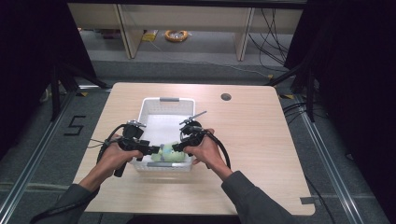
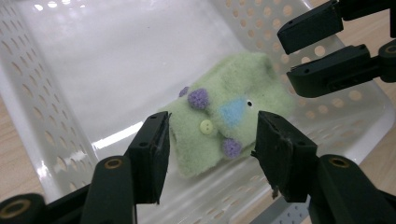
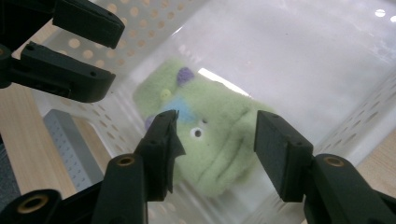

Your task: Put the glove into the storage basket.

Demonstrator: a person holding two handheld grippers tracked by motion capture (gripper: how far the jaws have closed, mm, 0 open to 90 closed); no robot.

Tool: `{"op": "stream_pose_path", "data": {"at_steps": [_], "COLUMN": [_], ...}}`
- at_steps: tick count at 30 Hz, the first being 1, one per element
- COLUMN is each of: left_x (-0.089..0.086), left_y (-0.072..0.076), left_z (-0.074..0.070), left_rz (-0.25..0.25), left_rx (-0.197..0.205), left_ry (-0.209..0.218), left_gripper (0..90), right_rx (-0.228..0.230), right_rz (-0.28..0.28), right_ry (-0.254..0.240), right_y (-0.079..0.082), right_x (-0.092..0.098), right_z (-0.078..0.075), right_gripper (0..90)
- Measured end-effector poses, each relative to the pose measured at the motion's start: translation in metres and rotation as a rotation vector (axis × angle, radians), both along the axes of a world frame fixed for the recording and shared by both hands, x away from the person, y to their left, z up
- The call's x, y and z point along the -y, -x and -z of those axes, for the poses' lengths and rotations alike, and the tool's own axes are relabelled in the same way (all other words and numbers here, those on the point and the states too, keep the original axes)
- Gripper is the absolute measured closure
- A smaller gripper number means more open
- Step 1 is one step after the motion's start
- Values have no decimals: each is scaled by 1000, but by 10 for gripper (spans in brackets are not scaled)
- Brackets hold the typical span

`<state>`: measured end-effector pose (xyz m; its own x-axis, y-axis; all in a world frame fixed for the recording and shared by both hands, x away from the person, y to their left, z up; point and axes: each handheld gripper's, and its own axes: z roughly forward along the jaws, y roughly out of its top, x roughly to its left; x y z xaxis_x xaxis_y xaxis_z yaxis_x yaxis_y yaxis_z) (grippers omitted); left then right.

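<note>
A: Soft green plush toy with purple pom-poms, a pale blue patch and a small yellow button (image 2: 224,114) lying in the white perforated plastic basket (image 1: 154,108), at the end nearest the person, close to the near wall.

B: And straight ahead of both claws. Left gripper (image 2: 210,140) spread wide, nothing between the jaws, the toy's button end just beyond the tips. Right gripper (image 3: 215,142) likewise parted and empty, aimed at the end with the stitched mouth and small white eye.

A: Seen from above, left gripper (image 1: 152,150) coming in from the toy's left, right gripper (image 1: 178,147) from its right, toy (image 1: 167,154) between them. Hard to call either nearer; about even.

B: Long axis running roughly across the basket, from one claw toward the other. So each jaw pair facing an end, not a flank.

A: Touching yet? Not as far as can be told. In the right gripper view the toy (image 3: 210,135) looks a little beyond the pads, though blur leaves that unsure.

B: Nothing else in the basket; the rest of its floor bare and glossy. Light wooden table (image 1: 261,154) around it carrying nothing more.

A: Likely next: a short advance, then a squeeze across the plush.
</note>
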<state>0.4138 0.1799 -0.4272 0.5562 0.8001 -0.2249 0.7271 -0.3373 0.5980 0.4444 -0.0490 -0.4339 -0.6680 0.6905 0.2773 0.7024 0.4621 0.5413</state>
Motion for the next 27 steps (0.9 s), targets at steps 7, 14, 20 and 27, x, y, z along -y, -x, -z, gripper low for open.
{"op": "stream_pose_path", "data": {"at_steps": [7,14,20,27], "left_x": [2,6,11,14], "left_y": [8,16,23,29], "left_z": [-5,-7,-9,-12], "left_rz": [-22,-23,-13,-2], "left_rx": [13,14,21,30], "left_ry": [43,71,81,112], "left_gripper": [376,320,296,286], "right_rx": [66,87,140,145], "right_rz": [-49,-18,-38,-31], "right_ry": [-54,-51,-110,-133], "right_y": [2,6,12,14], "right_x": [6,16,30,45], "right_z": [-6,-15,-23,-29], "right_gripper": [458,425,406,395]}}
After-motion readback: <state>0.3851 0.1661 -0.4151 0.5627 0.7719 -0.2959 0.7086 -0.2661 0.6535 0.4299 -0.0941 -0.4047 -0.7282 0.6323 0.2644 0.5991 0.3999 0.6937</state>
